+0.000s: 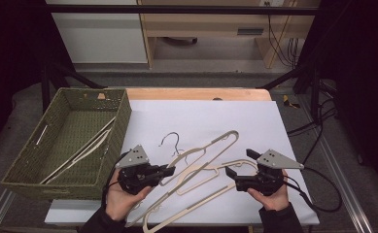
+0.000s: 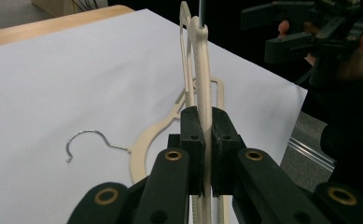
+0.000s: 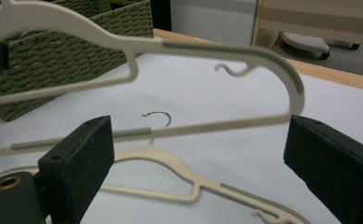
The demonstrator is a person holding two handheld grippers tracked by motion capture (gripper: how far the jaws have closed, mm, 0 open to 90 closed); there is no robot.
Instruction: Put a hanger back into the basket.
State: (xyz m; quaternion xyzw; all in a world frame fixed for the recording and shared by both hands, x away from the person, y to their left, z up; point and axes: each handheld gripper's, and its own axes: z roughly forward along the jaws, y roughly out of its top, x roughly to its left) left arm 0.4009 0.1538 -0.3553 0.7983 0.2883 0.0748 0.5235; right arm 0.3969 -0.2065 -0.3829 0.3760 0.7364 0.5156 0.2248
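A cream plastic hanger point(image 1: 203, 175) is lifted off the white sheet, and my left gripper point(image 1: 169, 171) is shut on its edge. In the left gripper view, both pads pinch the hanger point(image 2: 202, 70) edge-on at my left gripper point(image 2: 206, 140). My right gripper point(image 1: 240, 162) stands open at the hanger's far end. In the right gripper view the raised hanger point(image 3: 170, 46) spans the picture, its lower bar level with my right gripper's point(image 3: 198, 154) wide jaws, which do not press on it. A second cream hanger point(image 1: 220, 145) point(image 3: 170, 163) with a metal hook point(image 2: 86, 140) lies flat on the sheet.
A green woven basket point(image 1: 123, 121) point(image 3: 76, 37) stands at the table's left with another pale hanger point(image 1: 84, 148) inside. The white sheet point(image 1: 201, 111) covers the wooden tabletop. Cables trail off the right side.
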